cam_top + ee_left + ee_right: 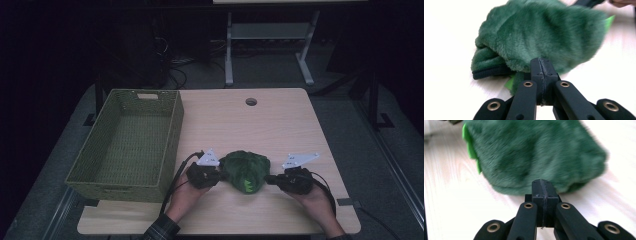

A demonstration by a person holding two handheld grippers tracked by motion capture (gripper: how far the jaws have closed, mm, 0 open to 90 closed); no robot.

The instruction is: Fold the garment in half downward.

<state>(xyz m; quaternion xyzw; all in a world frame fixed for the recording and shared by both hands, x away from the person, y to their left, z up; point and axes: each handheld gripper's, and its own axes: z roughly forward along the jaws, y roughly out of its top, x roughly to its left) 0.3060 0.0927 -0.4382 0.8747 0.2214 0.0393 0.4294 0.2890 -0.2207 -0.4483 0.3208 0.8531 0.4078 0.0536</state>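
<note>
The green plush item (541, 35) is showing blurred along its far edge in both gripper views, and its top is being cut off by the frame. Its form is not identifiable. The left gripper (541, 65) and right gripper (542, 187) are covering its near edge. Whether fabric is pinched cannot be told.

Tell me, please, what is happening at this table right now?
A person sits at a wooden table with a gripper in each hand. Between them lies a fuzzy green plush item with bright green trim. The left gripper and the right gripper flank it, each with its jaws shut and their tips at the fur; whether they pinch any fabric is unclear. An empty green woven basket stands on the table's left side.
</note>
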